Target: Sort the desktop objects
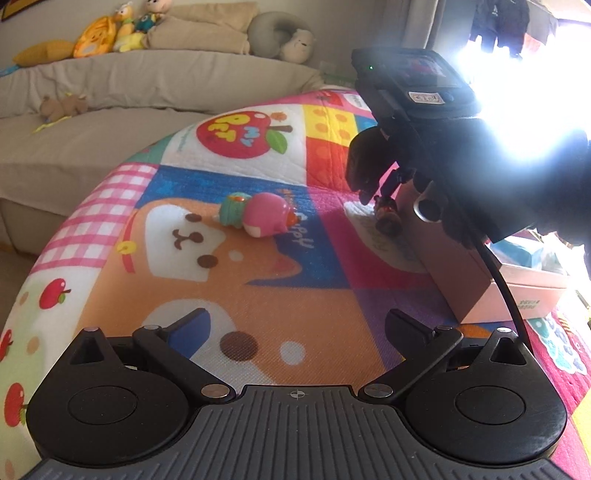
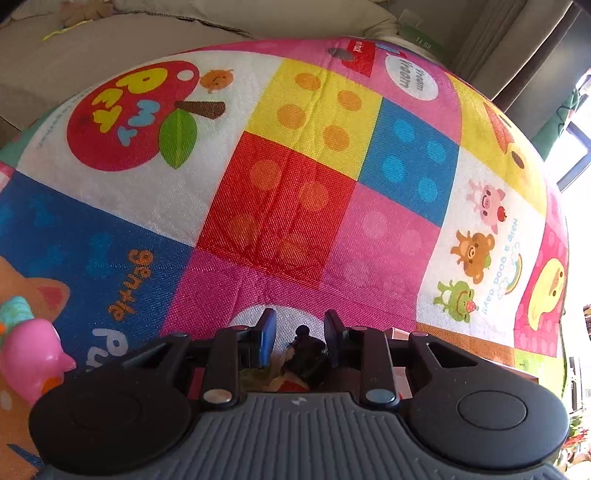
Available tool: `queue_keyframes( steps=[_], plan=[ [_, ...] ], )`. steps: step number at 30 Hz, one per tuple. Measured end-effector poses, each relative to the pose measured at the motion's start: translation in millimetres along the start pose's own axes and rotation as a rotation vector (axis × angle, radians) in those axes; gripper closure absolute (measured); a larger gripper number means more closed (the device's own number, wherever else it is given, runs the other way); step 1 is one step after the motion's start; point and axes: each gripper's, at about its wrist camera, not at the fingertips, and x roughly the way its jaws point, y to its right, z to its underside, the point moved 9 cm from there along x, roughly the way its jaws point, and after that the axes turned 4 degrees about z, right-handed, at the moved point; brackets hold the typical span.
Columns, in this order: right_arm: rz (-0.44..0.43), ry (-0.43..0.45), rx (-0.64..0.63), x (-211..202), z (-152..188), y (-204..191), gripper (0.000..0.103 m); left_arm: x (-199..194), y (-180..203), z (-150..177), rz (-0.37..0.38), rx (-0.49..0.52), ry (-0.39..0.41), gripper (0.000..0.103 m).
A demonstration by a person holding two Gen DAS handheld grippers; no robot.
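Note:
A small dark-haired figurine (image 2: 304, 356) sits between the blue-padded fingers of my right gripper (image 2: 300, 330), which is shut on it just above the colourful play mat (image 2: 295, 192). In the left wrist view the right gripper (image 1: 373, 197) points down at that same figurine (image 1: 388, 221), beside a pink cardboard box (image 1: 476, 284). A pink and teal toy (image 1: 258, 214) lies on its side in the middle of the mat; it shows at the left edge of the right wrist view as well (image 2: 33, 354). My left gripper (image 1: 297, 321) hovers open over the mat with nothing between its fingers.
The mat (image 1: 240, 280) covers the work surface. The open box holds blue and pale items. A grey sofa (image 1: 110, 92) with several plush toys (image 1: 110, 33) and cushions stands behind. A gloved hand and black cable (image 1: 506, 291) hang over the box. Strong window glare fills the upper right.

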Motion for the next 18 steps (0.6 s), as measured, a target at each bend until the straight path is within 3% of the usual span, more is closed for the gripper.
queue_keyframes(
  steps=[7,14,18],
  plan=[
    [-0.137,-0.011,-0.024,-35.8,30.0,-13.6,0.080,-0.2,-5.1,-0.1,-0.014,-0.021,0.001,0.000],
    [-0.302,0.034,-0.088,-99.3,101.9,-27.1,0.080,2.2,-12.0,0.7,-0.048,-0.053,-0.014,0.000],
    [-0.317,0.063,-0.089,-125.6,147.9,-16.8,0.079,4.3,-10.5,1.6,-0.062,-0.038,-0.020,0.000]
  ],
)
